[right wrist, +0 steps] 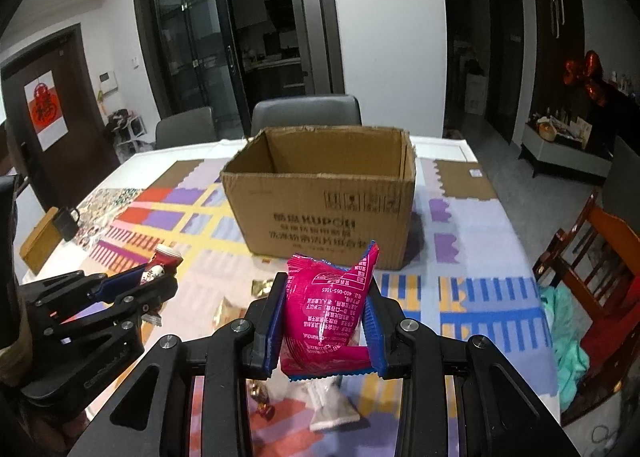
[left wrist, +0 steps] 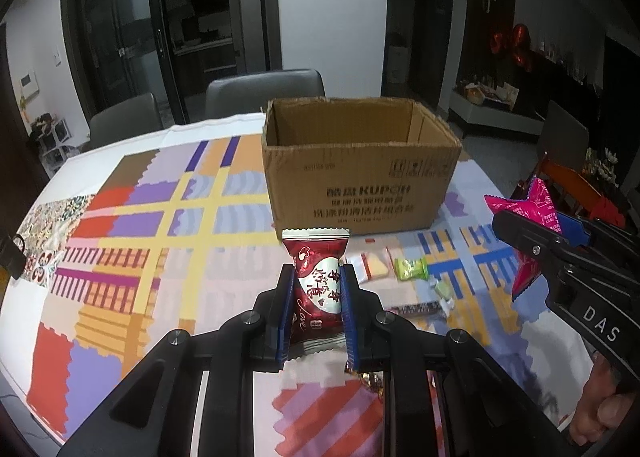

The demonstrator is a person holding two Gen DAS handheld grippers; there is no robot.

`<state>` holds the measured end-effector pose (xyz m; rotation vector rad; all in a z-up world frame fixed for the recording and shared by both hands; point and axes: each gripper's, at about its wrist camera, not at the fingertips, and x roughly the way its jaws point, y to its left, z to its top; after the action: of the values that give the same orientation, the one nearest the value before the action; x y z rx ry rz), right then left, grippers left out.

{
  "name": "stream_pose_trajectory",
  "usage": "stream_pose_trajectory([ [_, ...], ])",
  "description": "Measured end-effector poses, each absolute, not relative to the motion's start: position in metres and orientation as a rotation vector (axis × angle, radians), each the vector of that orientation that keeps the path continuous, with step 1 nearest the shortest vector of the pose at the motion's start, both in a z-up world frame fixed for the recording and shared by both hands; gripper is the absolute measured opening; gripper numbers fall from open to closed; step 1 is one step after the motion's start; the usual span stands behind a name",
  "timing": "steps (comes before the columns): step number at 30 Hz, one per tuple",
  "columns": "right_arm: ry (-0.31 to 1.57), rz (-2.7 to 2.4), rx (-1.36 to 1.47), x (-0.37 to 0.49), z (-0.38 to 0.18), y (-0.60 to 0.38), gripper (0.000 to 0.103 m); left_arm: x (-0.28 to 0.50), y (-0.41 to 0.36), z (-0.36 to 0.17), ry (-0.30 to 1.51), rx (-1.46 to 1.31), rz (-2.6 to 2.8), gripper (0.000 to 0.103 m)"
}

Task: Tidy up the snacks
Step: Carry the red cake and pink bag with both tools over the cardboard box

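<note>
An open cardboard box (left wrist: 360, 185) stands on the patterned tablecloth; it also shows in the right wrist view (right wrist: 324, 209). My left gripper (left wrist: 316, 277) is shut on a dark red snack packet (left wrist: 318, 289), held above the table in front of the box. My right gripper (right wrist: 326, 289) is shut on a pink snack packet (right wrist: 328, 317), also in front of the box. The pink packet (left wrist: 536, 217) shows at the right of the left wrist view. The left gripper with the red packet (right wrist: 160, 265) shows at the left of the right wrist view.
Loose snacks lie on the table: a white and yellow packet (left wrist: 374, 267), a green candy (left wrist: 410, 269), a dark bar (left wrist: 416, 309), gold-wrapped pieces (right wrist: 228, 313). Grey chairs (left wrist: 264, 93) stand behind the table. A wooden chair (right wrist: 592, 257) stands at the right. A small black object (right wrist: 66, 223) lies at the left edge.
</note>
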<state>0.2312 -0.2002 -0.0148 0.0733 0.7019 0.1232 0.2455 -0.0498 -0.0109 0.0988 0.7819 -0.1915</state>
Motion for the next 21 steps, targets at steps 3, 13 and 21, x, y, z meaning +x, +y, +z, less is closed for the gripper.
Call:
stream_pose_trajectory([
  [3, 0.677, 0.117, 0.066, 0.236, -0.007, -0.201, 0.036, 0.251, -0.050, -0.005, 0.768, 0.098, -0.187, 0.023],
  [13, 0.621, 0.095, 0.051, 0.251, 0.010, -0.205, 0.036, 0.269, -0.051, 0.005, 0.732, 0.102, -0.179, 0.023],
  [21, 0.584, 0.081, 0.051, 0.268, 0.021, -0.210, 0.036, 0.293, -0.055, 0.018, 0.695, 0.098, -0.173, 0.023],
])
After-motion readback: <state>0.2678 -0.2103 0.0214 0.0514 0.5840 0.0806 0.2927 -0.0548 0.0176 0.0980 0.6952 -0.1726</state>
